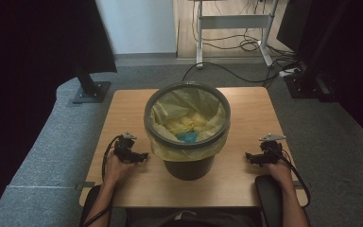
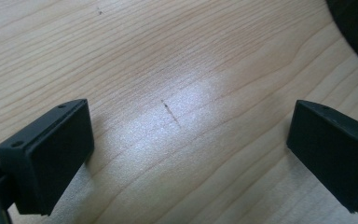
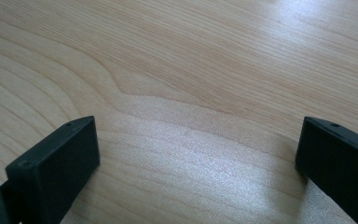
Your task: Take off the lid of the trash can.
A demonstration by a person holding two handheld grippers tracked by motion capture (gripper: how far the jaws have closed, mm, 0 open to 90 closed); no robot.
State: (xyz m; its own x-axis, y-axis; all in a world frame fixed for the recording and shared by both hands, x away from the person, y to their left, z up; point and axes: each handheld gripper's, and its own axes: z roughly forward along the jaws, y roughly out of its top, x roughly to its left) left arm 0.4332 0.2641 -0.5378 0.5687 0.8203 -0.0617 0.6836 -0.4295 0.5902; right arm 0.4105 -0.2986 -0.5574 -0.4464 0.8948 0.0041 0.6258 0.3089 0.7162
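Observation:
A dark grey waste bin (image 1: 187,168) stands in the middle of the wooden table (image 1: 127,104), lined with a yellow bag (image 1: 189,113); something blue (image 1: 187,137) lies inside. My left gripper (image 1: 142,155) rests on the table left of the bin, pointing at it, open with bare wood between its jaws (image 2: 186,154). The bin's dark base (image 2: 356,28) shows at the top right of the left gripper view. My right gripper (image 1: 249,156) rests right of the bin, also open over bare wood (image 3: 196,172).
The table sits on grey carpet (image 1: 33,156). A black stand foot (image 1: 90,92) is behind the table's far left corner, a white desk frame (image 1: 234,23) with cables is farther back, and a black armrest pad (image 1: 269,194) lies under the right forearm.

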